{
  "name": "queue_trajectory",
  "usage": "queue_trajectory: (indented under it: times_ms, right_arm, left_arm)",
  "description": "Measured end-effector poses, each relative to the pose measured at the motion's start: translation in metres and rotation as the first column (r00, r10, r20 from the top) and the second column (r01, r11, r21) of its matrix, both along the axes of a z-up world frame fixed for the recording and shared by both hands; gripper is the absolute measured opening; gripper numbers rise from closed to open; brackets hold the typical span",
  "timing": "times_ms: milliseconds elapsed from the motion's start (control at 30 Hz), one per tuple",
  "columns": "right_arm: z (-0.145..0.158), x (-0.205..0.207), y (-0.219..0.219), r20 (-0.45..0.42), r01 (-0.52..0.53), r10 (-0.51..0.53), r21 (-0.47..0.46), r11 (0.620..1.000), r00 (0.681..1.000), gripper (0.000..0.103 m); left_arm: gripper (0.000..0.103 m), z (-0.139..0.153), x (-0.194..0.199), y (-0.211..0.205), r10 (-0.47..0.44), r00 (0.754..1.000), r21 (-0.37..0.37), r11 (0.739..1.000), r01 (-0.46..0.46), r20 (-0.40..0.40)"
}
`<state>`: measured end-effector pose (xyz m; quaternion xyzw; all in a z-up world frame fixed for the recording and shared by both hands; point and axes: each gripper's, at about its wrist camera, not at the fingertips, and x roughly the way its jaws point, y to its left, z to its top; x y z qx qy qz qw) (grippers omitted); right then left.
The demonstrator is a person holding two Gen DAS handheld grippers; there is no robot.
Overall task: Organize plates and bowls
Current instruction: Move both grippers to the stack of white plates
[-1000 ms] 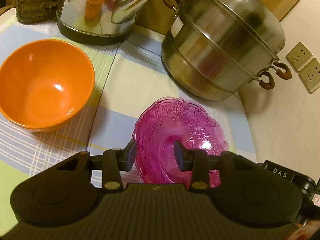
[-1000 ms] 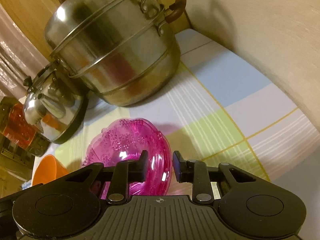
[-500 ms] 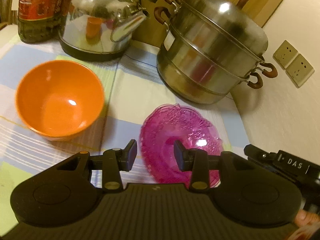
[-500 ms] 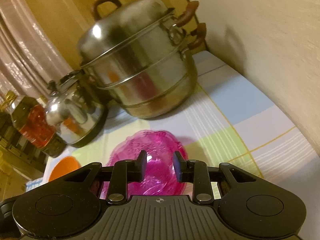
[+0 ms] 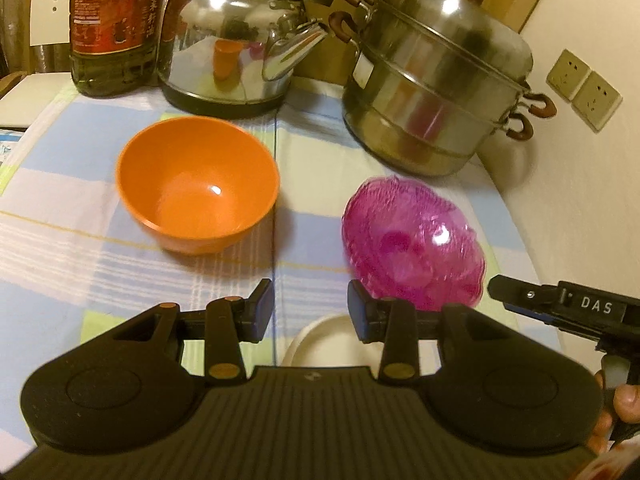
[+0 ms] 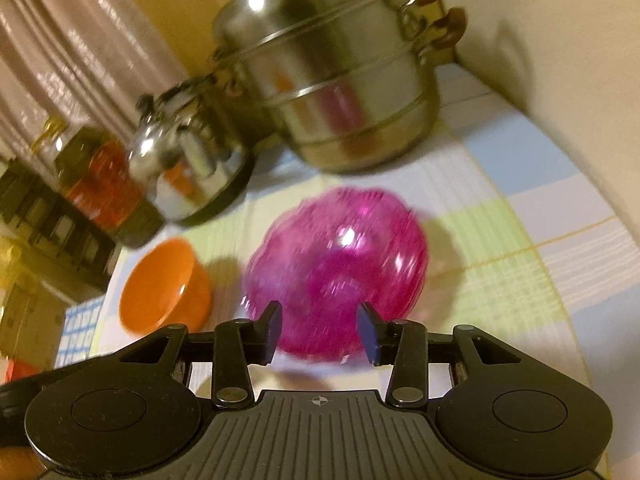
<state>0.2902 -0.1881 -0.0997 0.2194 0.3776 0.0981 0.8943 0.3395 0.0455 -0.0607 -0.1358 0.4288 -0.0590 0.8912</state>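
The left tongs (image 5: 310, 306) were spread apart with nothing between them, poised above the checked cloth-covered surface (image 5: 60, 248). The right tongs (image 6: 319, 330) were likewise released, gaping in front of the blurred pink translucent patterned glass bowl (image 6: 340, 264), not touching it. That pink bowl (image 5: 412, 244) sat on the surface in front of the stainless steel 2-tier steamer pot (image 5: 436, 76). The round orange plastic bowl (image 5: 198, 182) stood upright, well left of it. Only the left view showed a white plate rim (image 5: 320, 340) just under its tongs, 2 wall sockets (image 5: 584, 88), and the side of the right tongs. Only the right view showed a curtain (image 6: 80, 40). Both showed the steel kettle (image 5: 232, 40) and oil bottle (image 5: 114, 20).
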Motion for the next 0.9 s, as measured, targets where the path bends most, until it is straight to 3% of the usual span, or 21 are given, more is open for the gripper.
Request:
queue_trajectory:
  times_ms: [500, 900]
  right_arm:
    - [-0.018, -0.015, 0.045, -0.085, -0.154, 0.146, -0.099, 0.983, 0.986, 0.047]
    - [-0.035, -0.008, 0.056, -0.173, -0.190, 0.164, -0.146, 0.971, 0.971, 0.048]
  left_arm:
    - [0.036, -0.014, -0.035, 0.017, -0.046, 0.996, 0.031, 0.998, 0.048, -0.070]
    - [0.036, -0.030, -0.031, 0.021, -0.047, 0.989, -0.007, 0.999, 0.047, -0.142]
